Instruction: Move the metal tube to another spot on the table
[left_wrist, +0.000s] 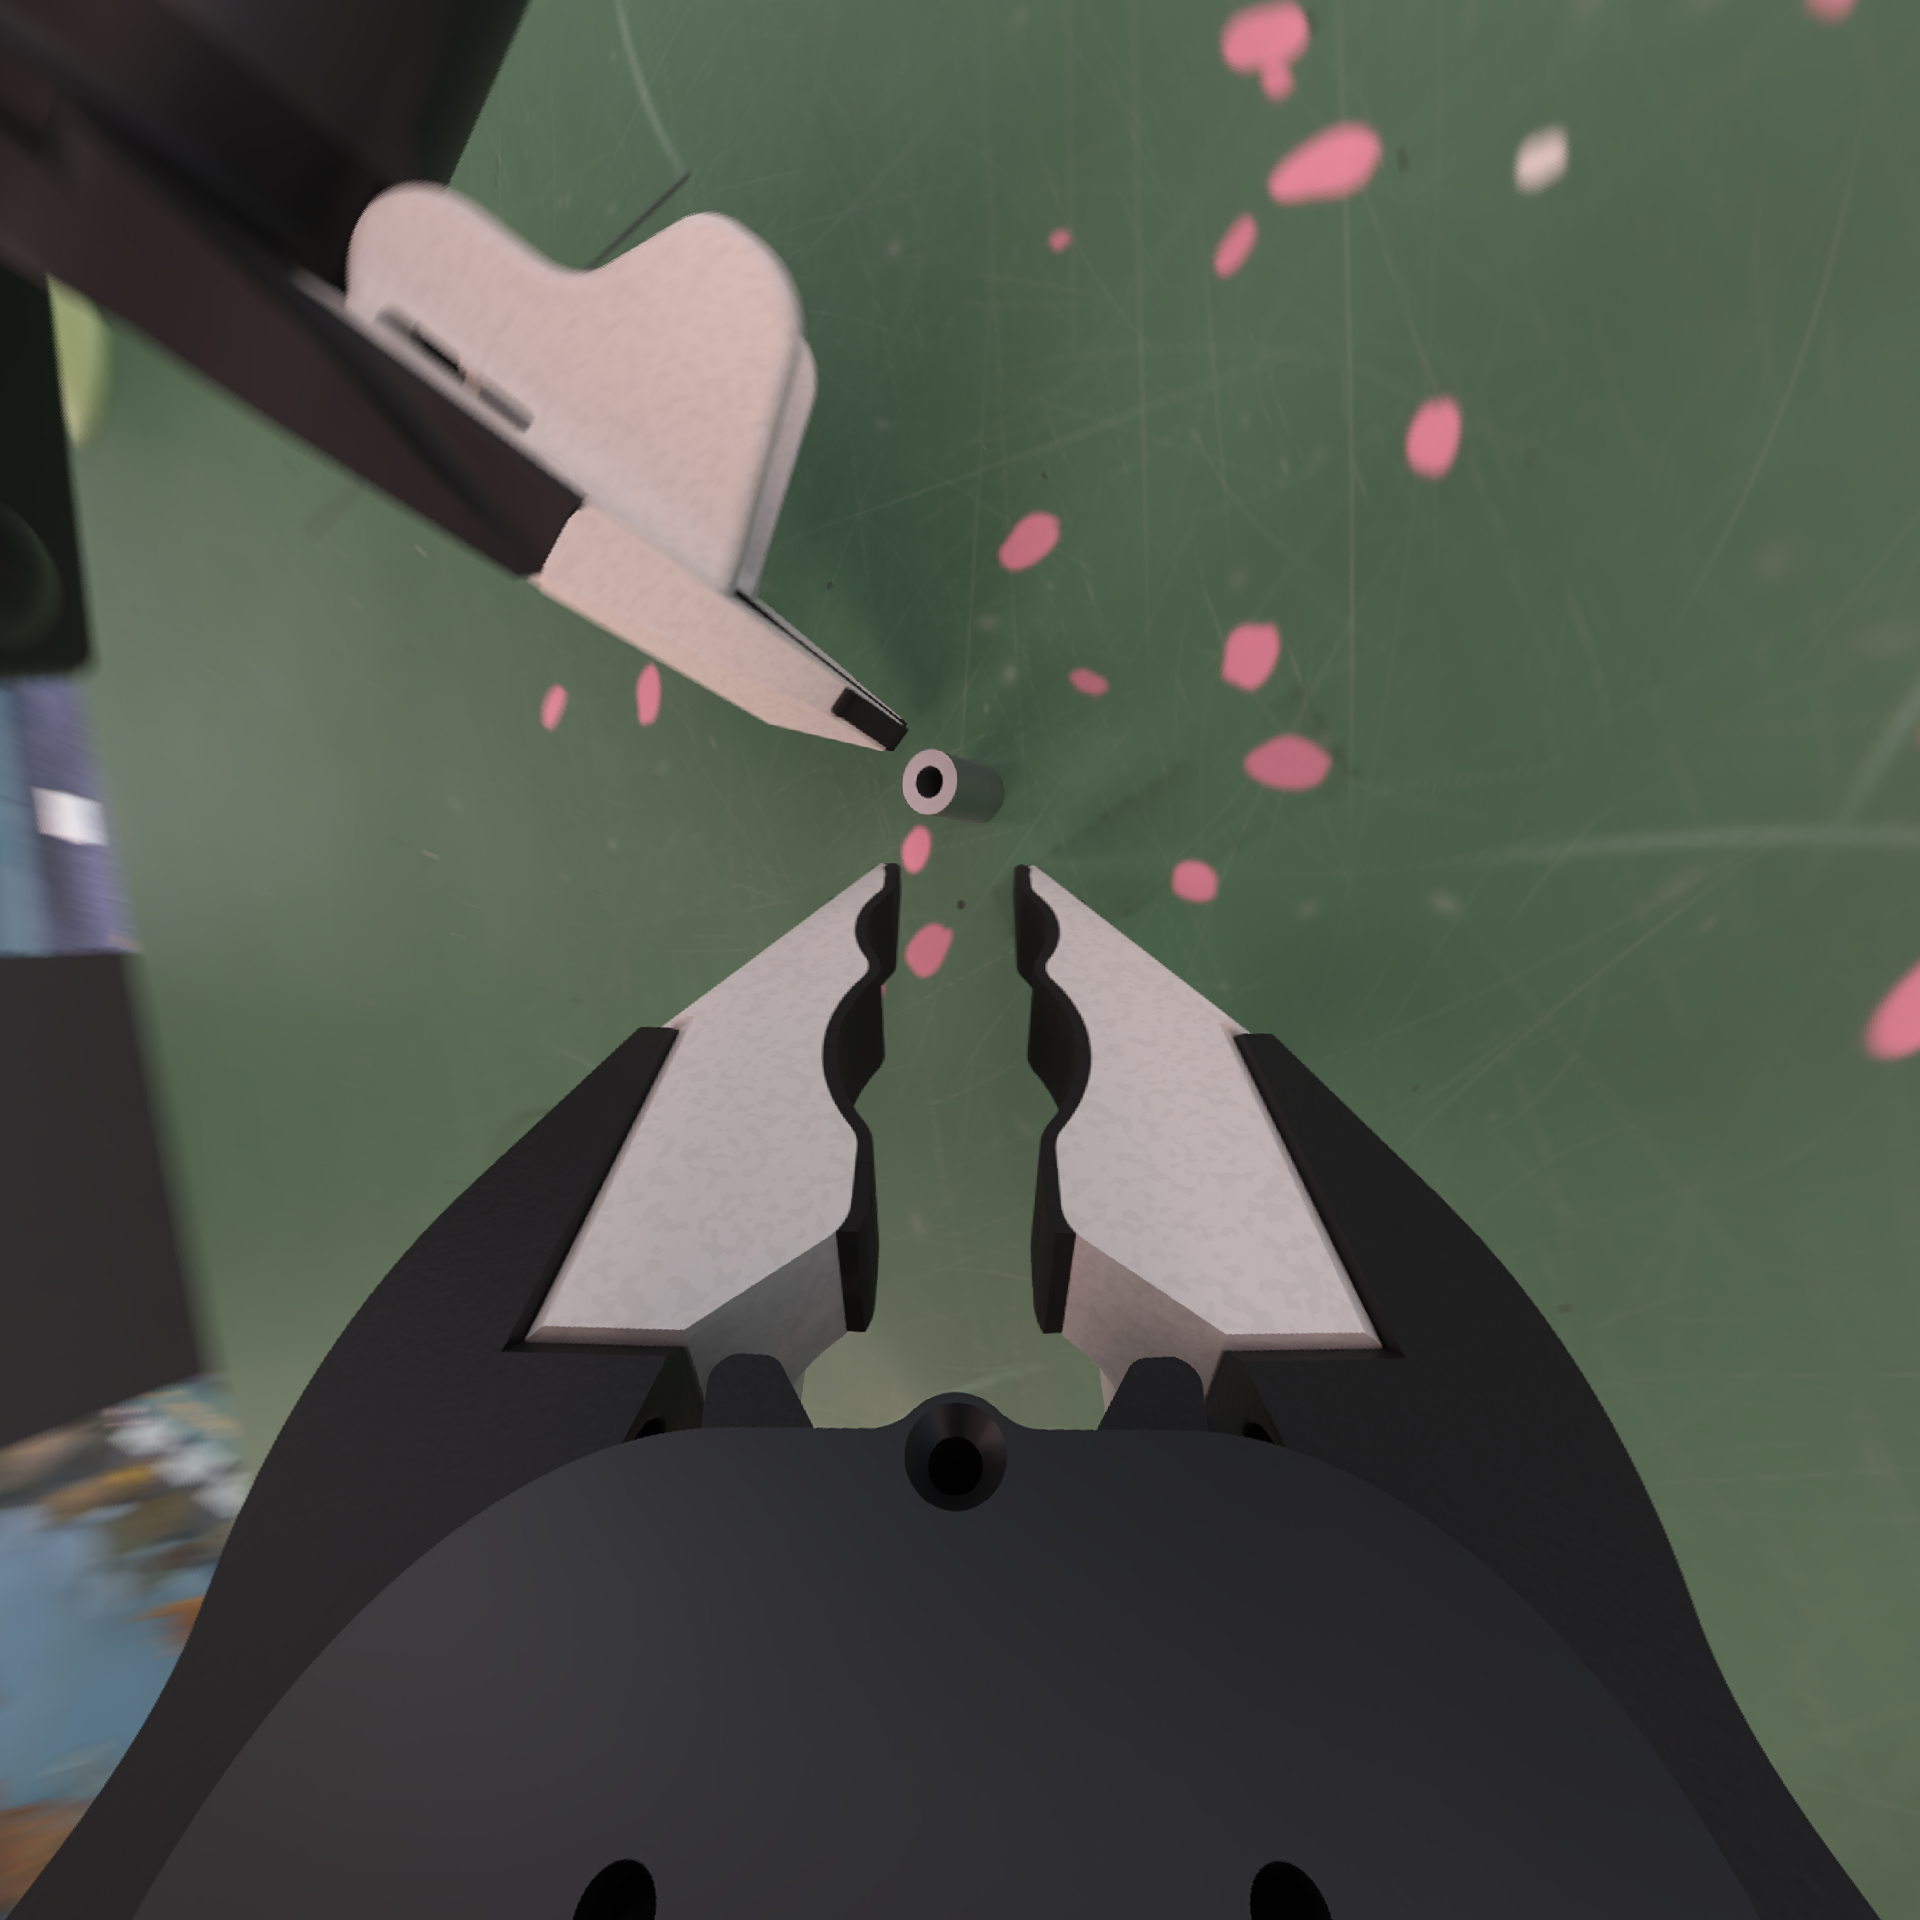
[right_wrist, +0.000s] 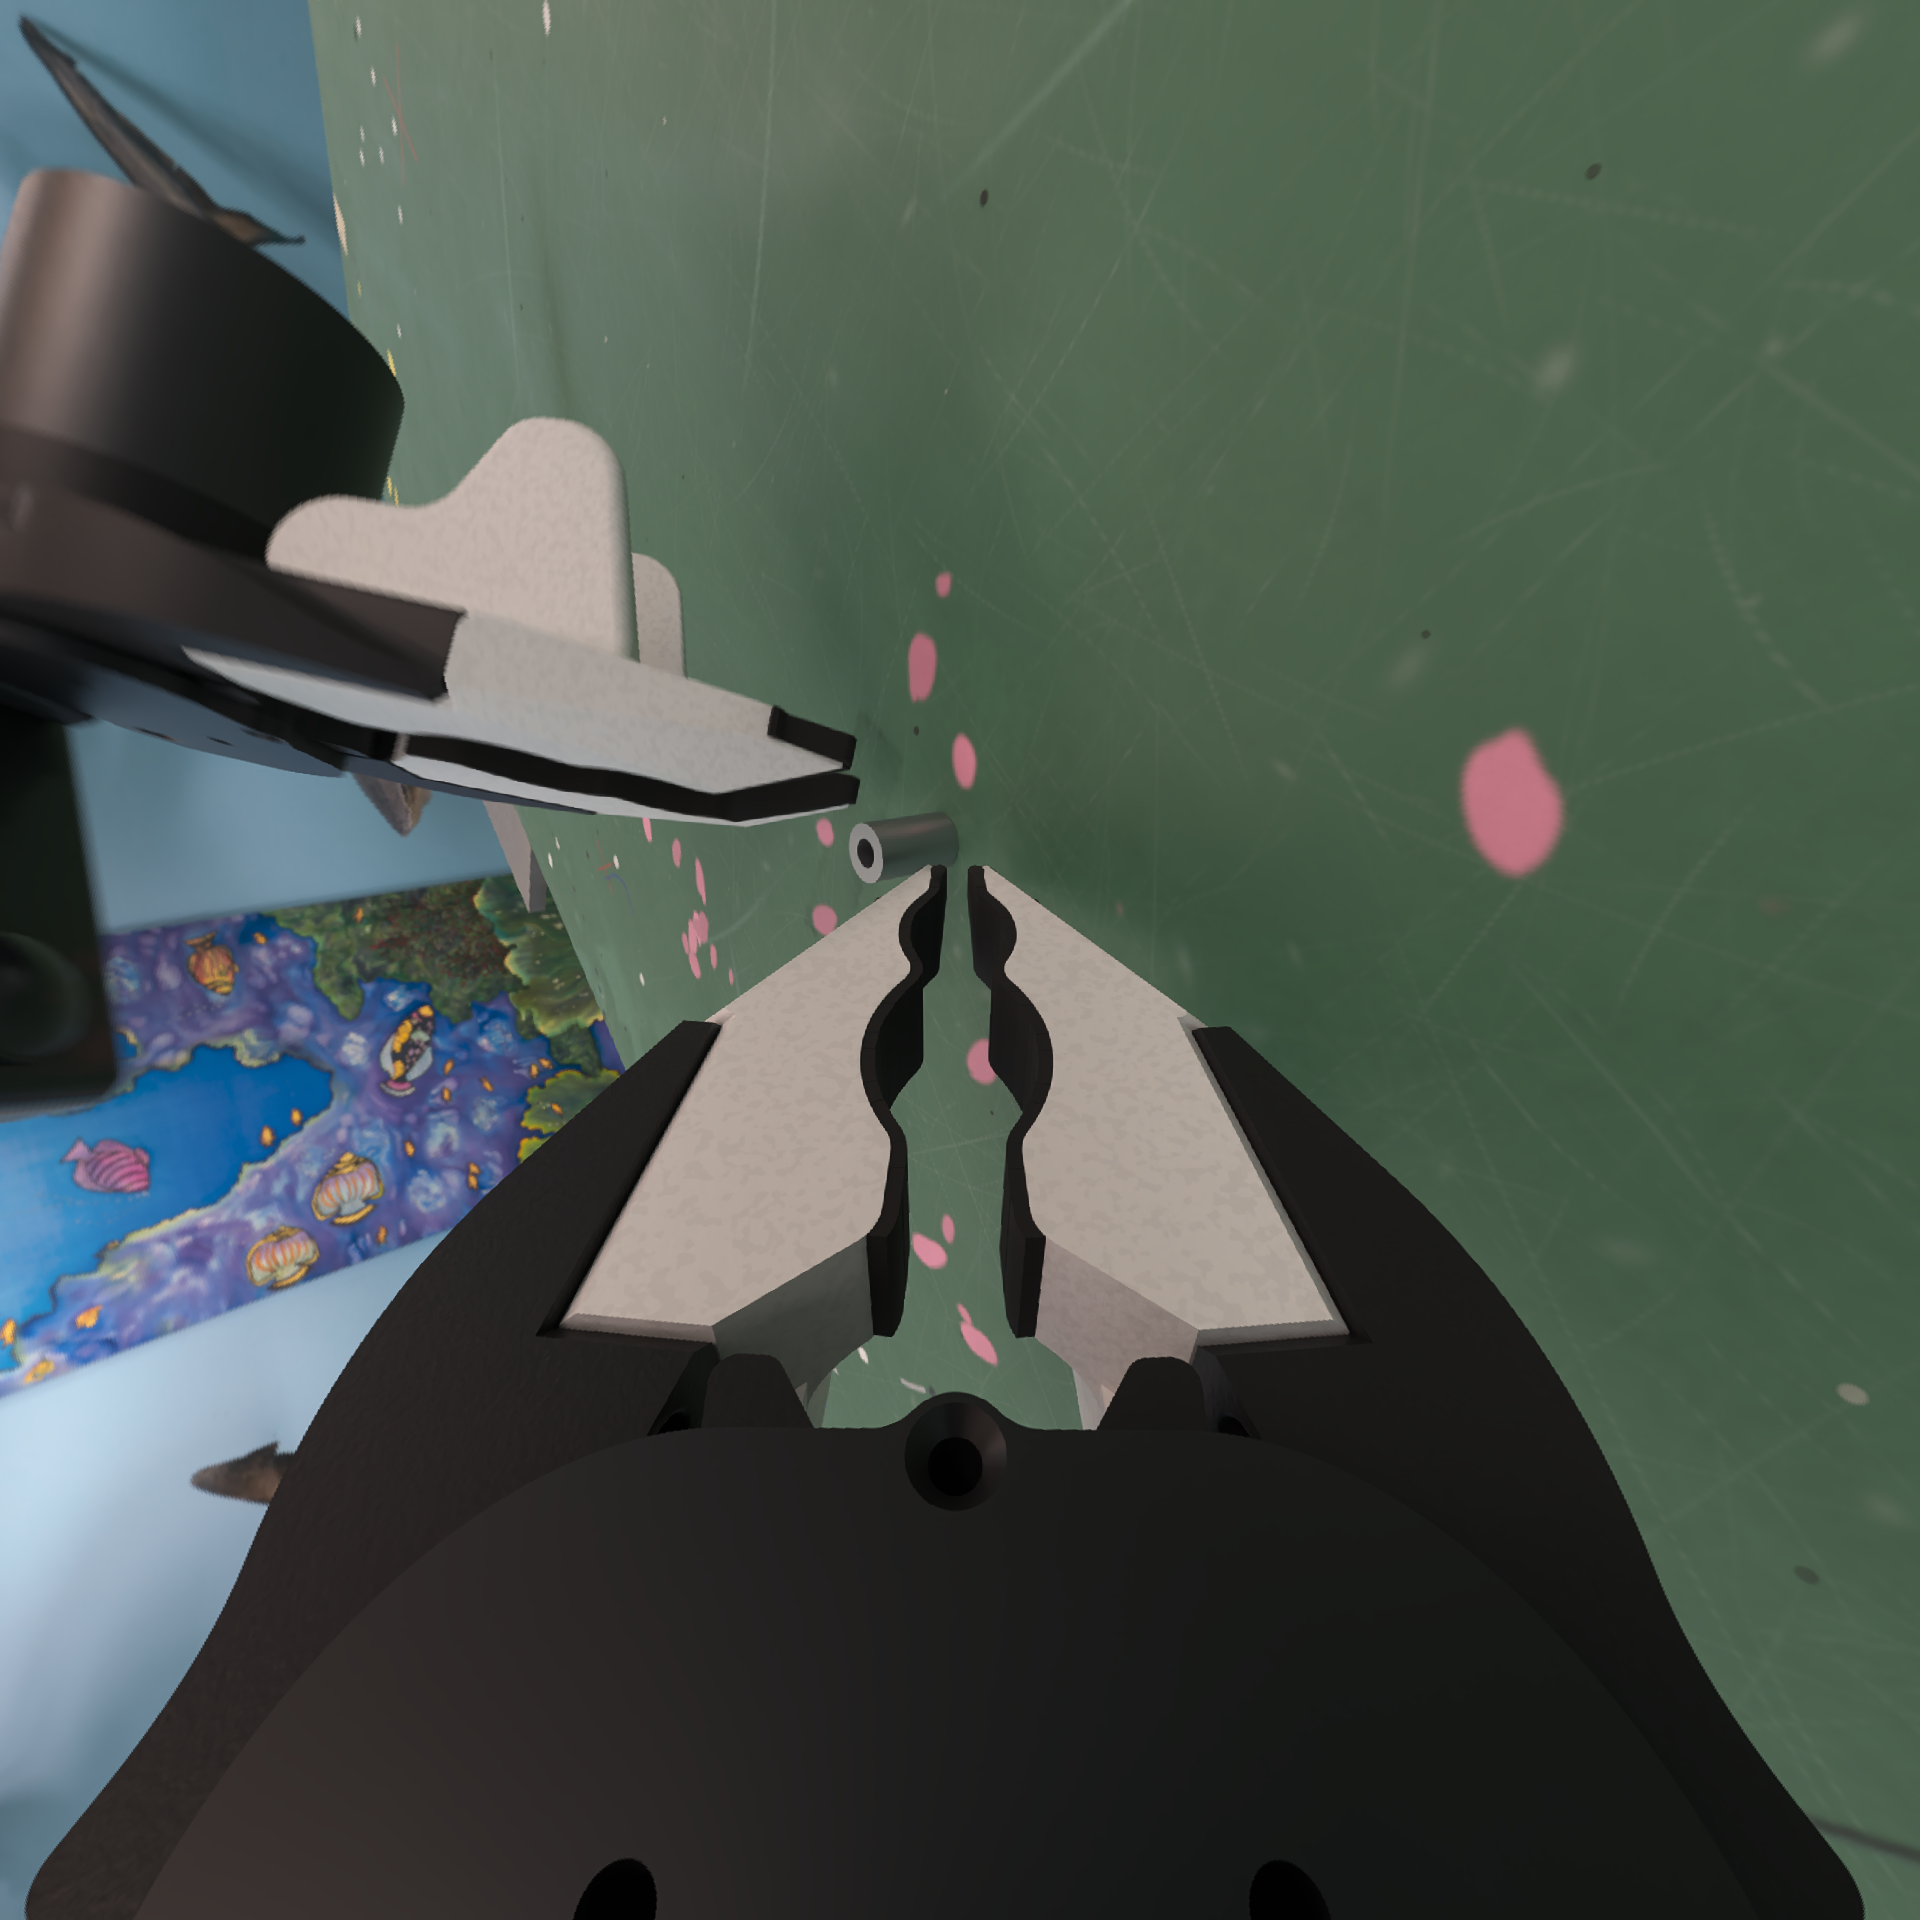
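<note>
Tube (left_wrist: 951, 782), short grey metal, lies on its side on the green worktop (left_wrist: 1455, 1143), centre of the left wrist view, open end facing the camera. Pink spots (left_wrist: 1286, 762) scattered on the worktop around it.

Left claw (left_wrist: 956, 868): released, clear gap between tips, nothing held. Tube sits just above the tips in frame, apart from them, roughly in line with the gap. Right claw (left_wrist: 878, 732) enters from upper left, tip just beside the tube's open end; contact cannot be told.

Right wrist view: right claw (right_wrist: 956, 871) nearly closed, thin slit between tips, empty. Tube (right_wrist: 902, 847) just above and left of the tips, very near the left tip; touching or not unclear. Left claw (right_wrist: 842, 769) comes in from the left, tips just above the tube.

Step, as judged: approach/pre-grasp; tube not yet lifted. Left claw looks the likelier grasper. Next move calls for pushing it forward until the tips straddle the tube across its length, then clenching. Risk: the tube is small and round, may roll if nudged.
</note>
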